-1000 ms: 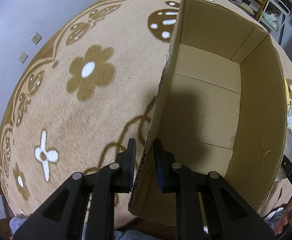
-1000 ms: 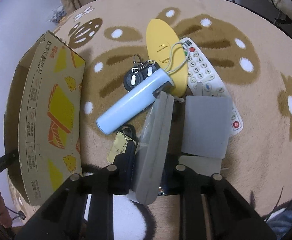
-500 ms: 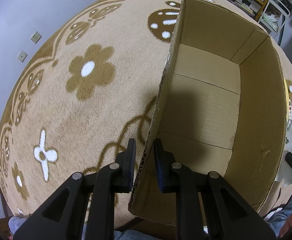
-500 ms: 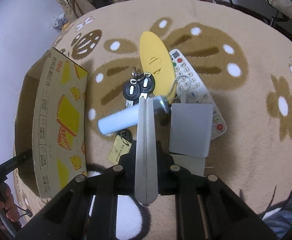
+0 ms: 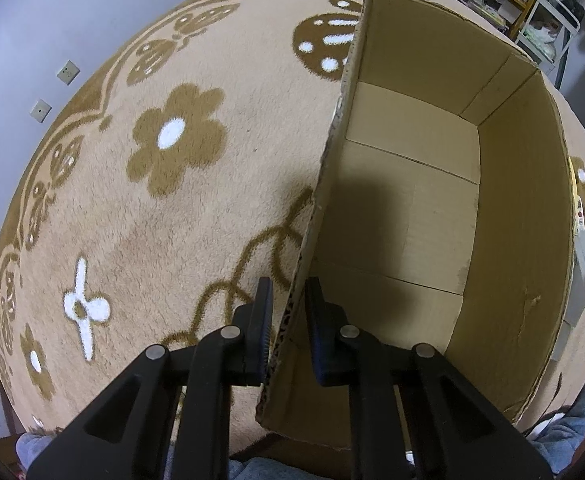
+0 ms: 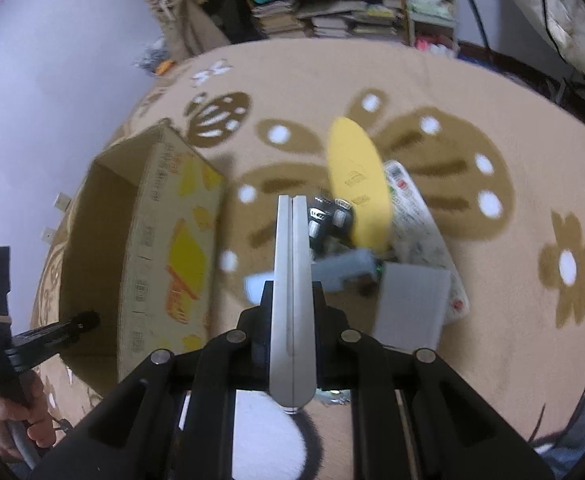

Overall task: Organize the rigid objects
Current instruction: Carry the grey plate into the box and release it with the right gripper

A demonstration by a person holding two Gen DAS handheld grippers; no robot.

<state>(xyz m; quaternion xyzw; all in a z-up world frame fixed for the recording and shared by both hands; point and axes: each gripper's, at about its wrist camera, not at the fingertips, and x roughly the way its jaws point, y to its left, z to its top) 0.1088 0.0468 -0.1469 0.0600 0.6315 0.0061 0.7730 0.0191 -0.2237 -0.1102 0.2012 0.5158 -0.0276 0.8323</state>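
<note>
The right tongs [image 6: 292,320] pinch a thin grey case [image 6: 292,280] edge-on between the pads. A second ago that case lay tilted among the pile; now it stands straight along the fingers and has come up off the rug [image 6: 492,340], with the pile further below and the view blurred by the lift. In my judgement the pick is done and the carry to the box is next.

The left tongs [image 5: 288,320] are pressed on the near wall of the box [image 5: 524,240], one pad outside and one inside, unchanged over the last second; they seem to be steadying it. The box is empty as far as can be seen.

Beyond the right tongs' tips lie a pale blue tube [image 6: 344,272], black key fobs [image 6: 328,216], a yellow oval [image 6: 356,184], a white remote [image 6: 412,216] and a grey slab [image 6: 408,308] to the right.

The case hides part of the tube, and blur makes the fobs and remote hard to read. What the case is cannot be told. The box's near right corner is cut off in the left view, and its floor is partly in shadow.
</note>
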